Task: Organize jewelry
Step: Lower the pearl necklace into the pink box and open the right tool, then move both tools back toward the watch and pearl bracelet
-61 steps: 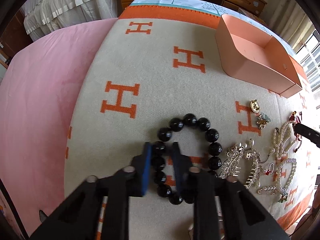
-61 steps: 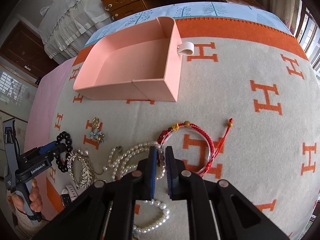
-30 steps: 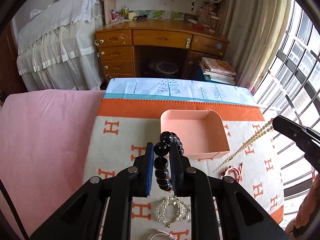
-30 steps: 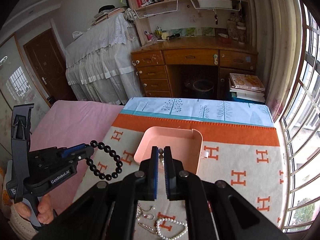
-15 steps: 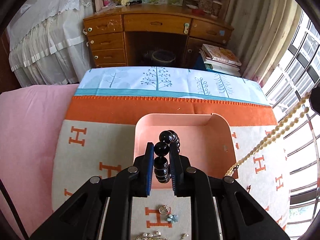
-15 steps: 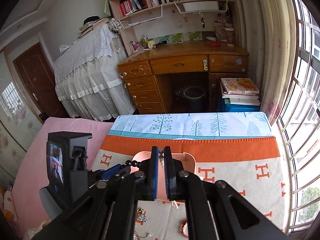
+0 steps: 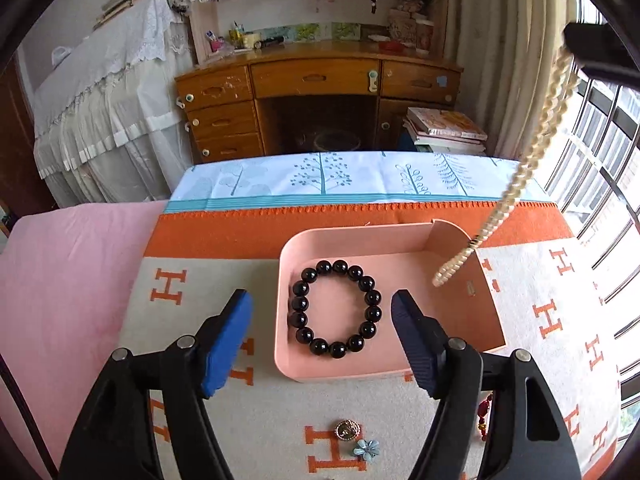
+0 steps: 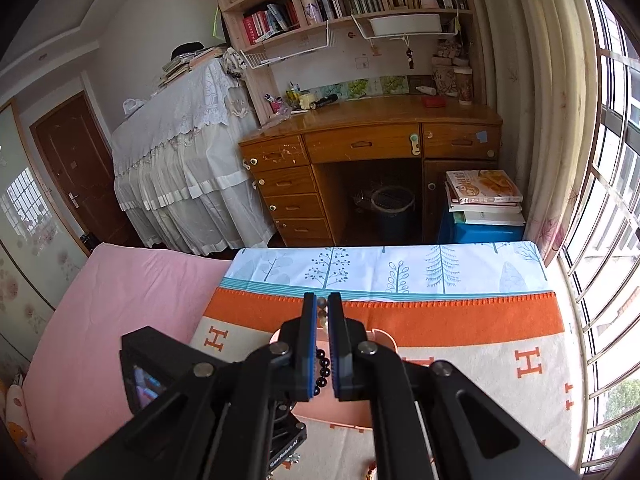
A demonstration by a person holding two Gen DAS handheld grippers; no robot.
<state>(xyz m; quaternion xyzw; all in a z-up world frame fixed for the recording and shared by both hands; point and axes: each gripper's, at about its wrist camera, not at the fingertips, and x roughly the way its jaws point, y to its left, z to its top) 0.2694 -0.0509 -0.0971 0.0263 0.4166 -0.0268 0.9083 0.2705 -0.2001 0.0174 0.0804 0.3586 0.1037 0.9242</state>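
The black bracelet (image 7: 335,309) is seen lying free in the pink tray (image 7: 486,312) — left gripper (image 7: 322,316) jaws opening; a pearl strand (image 7: 516,184) is clamped by the right gripper (image 8: 322,312).

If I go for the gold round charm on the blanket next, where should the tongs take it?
Come straight down and pinch the gold charm across its left and right edges. It lies flat on the blanket, and the blue flower sits close at its lower right, so keep that finger tight in.

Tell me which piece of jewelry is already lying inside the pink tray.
The black bead bracelet, lying flat in the pink tray. The pearl strand hangs above it; the gold charm and blue flower lie outside.
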